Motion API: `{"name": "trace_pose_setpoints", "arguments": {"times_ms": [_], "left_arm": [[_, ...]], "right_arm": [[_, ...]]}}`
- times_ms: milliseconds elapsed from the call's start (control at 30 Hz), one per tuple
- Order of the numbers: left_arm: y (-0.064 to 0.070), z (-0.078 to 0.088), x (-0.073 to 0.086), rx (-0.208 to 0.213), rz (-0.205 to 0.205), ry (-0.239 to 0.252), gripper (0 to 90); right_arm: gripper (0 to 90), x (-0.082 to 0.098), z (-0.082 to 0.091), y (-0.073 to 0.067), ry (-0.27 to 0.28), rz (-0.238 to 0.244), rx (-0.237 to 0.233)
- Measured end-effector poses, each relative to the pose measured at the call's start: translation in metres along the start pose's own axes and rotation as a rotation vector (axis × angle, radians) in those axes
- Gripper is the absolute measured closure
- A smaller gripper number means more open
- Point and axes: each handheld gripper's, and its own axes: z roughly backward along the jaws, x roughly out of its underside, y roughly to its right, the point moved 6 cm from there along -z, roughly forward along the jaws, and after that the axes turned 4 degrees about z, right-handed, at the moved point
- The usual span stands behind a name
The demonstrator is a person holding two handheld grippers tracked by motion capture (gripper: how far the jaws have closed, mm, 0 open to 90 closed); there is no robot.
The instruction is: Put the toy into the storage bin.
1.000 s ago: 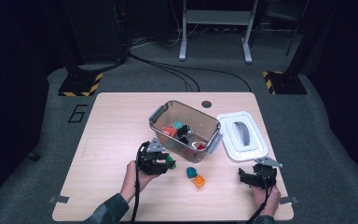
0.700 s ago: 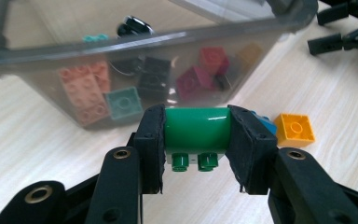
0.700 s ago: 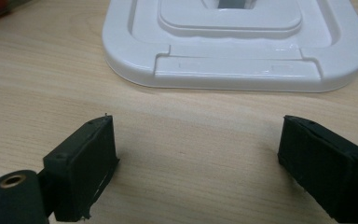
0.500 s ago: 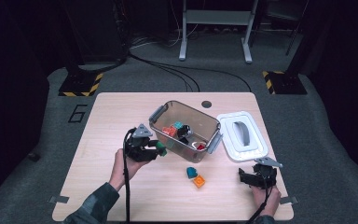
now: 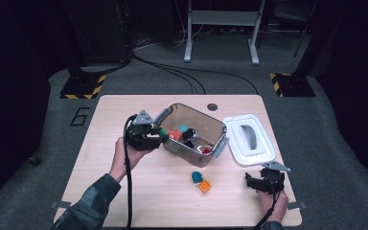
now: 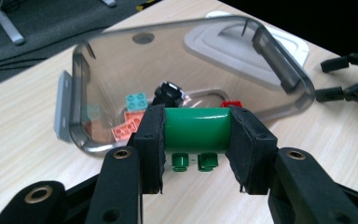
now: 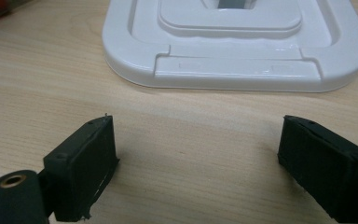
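My left gripper [image 6: 196, 133] is shut on a green toy brick [image 6: 196, 128], its studs pointing down, held in the air just before the near rim of the clear plastic bin [image 6: 81, 135]. In the high view the left gripper [image 5: 159, 134] hangs at the bin's [image 5: 199, 158] left end. Inside the bin lie pink, teal, red and black pieces [image 6: 133, 126]. My right gripper [image 7: 196, 158] stands open, low over bare wood, facing the white lid [image 7: 235, 70]. In the high view the right gripper [image 5: 251, 181] sits near the table's front right.
A teal brick [image 5: 196, 177] and an orange brick [image 5: 204, 186] lie on the table in front of the bin. The white lid [image 5: 247, 140] lies flat to the right of the bin. The table's front edge [image 5: 182, 225] is close to both forearms.
My left gripper has risen from the table with the green brick and moved back toward the bin's left end. The right gripper has stayed put.
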Motion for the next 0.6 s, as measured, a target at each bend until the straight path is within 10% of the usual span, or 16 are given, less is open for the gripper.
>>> {"name": "trace_pose_setpoints", "arguments": {"times_ms": [600], "left_arm": [[0.009,-0.045,-0.027,0.017,-0.005,-0.041,59.0]], "right_arm": [[10.5,0.0,0.0,0.0,0.0,-0.002,0.0]]}}
